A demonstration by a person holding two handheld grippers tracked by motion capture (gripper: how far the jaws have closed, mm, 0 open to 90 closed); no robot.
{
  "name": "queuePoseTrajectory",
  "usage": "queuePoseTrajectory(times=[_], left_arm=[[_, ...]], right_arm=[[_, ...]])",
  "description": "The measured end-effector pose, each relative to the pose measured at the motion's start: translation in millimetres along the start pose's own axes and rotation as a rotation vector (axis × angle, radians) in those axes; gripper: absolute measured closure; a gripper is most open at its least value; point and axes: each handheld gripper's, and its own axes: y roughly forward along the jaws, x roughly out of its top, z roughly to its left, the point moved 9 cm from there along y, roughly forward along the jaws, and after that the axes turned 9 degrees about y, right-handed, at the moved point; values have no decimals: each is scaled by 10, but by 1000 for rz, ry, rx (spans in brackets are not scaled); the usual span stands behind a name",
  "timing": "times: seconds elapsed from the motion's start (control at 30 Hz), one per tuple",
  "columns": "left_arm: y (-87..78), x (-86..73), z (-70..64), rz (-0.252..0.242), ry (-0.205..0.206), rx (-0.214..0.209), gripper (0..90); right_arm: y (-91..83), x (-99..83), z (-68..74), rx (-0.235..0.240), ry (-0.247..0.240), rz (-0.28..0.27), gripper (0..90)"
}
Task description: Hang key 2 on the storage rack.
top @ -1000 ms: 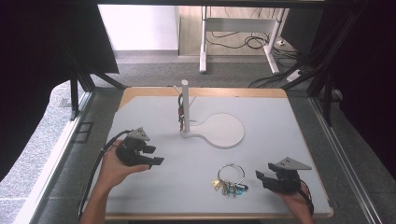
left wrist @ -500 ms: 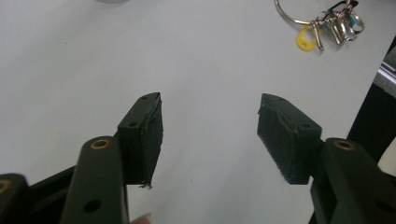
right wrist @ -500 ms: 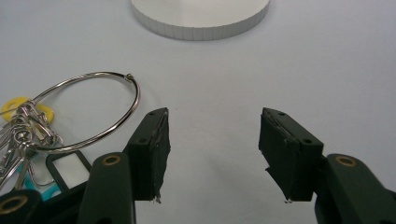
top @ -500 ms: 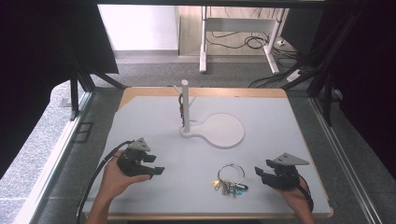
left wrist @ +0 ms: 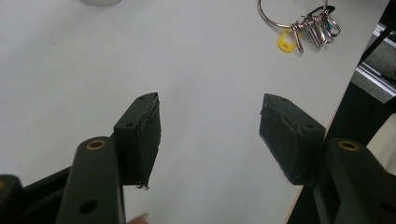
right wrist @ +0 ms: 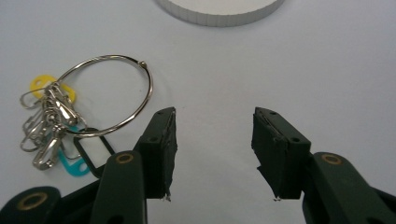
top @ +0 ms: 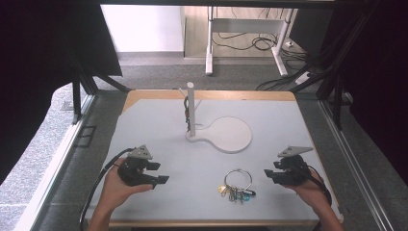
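Near the bottom of the high view, the key ring (top: 237, 182) lies flat on the tabletop (top: 202, 163) just beside the right gripper (top: 271, 176), whose jaws stand apart and empty like those of the left gripper (top: 159, 173), seemingly ready for a pickup.

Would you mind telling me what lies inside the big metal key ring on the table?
Inside the key ring only bare white table shows. The clips and tags bunch at its edge, overlapping each other, so the lower ones are partly hidden.

A large silver key ring (top: 237, 179) lies flat on the white bench (top: 159, 125), near its front edge, with metal clips and yellow and teal tags bunched at one side.
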Motion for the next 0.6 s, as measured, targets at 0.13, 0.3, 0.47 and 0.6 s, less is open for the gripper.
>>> queuePoseTrajectory(times=[0.13,0.3,0.47,0.6], left_arm=[[-18,8,-37,-20,-2,8,394],[-24,-7,-67,-18,1,4,394],[-39,-16,-93,-14,3,-6,392],[-53,-21,-86,-17,4,2,391]], right_arm=[[45,40,24,41,0,61,545],[123,69,100,70,-12,159,565],[175,119,199,99,15,249,587],[197,190,250,95,8,285,603]])
